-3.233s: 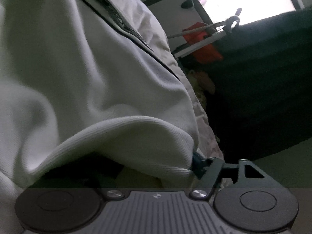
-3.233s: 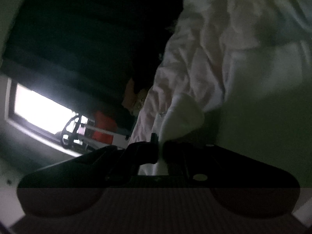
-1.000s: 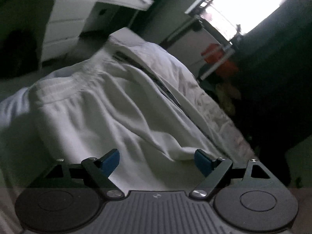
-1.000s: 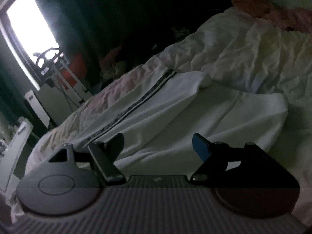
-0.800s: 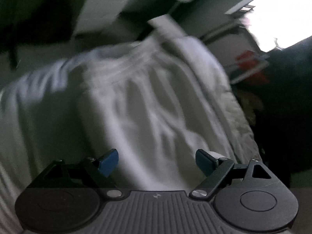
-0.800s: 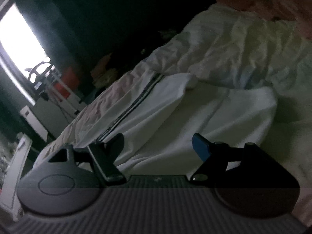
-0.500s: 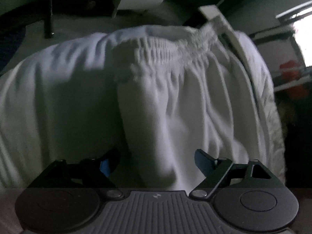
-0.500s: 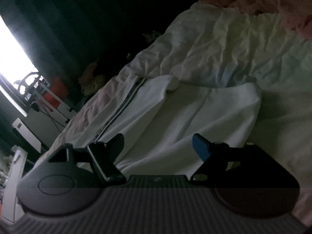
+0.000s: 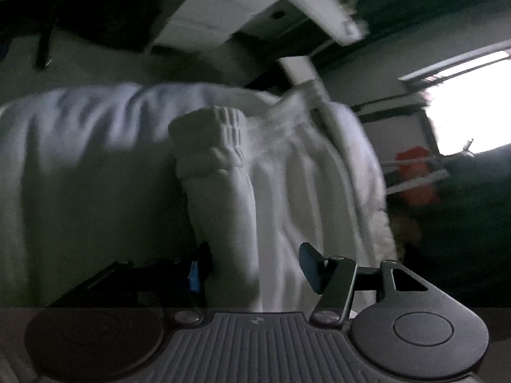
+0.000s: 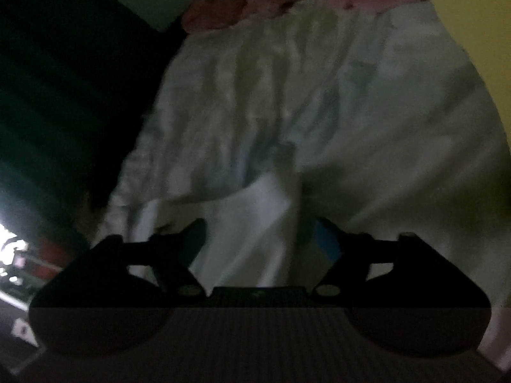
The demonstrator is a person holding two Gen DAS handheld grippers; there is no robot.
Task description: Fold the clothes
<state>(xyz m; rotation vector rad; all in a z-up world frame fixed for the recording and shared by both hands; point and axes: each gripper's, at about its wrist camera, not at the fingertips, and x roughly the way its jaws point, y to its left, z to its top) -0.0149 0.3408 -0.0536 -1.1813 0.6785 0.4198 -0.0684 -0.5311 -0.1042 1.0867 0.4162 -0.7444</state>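
soft matt white knit trousers (image 9: 287,191) with ribbed waistband, on crumpled matt cotton bedsheet (image 10: 351,111)

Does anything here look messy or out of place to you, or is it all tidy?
Nothing looks spilled or damaged. The white trousers lie on a rumpled bed sheet, with the elastic waistband bunched and standing up rather than flat. A pink cloth sits crumpled at the bed's far end. The pictures are dim and blurred, so small flaws could escape me.
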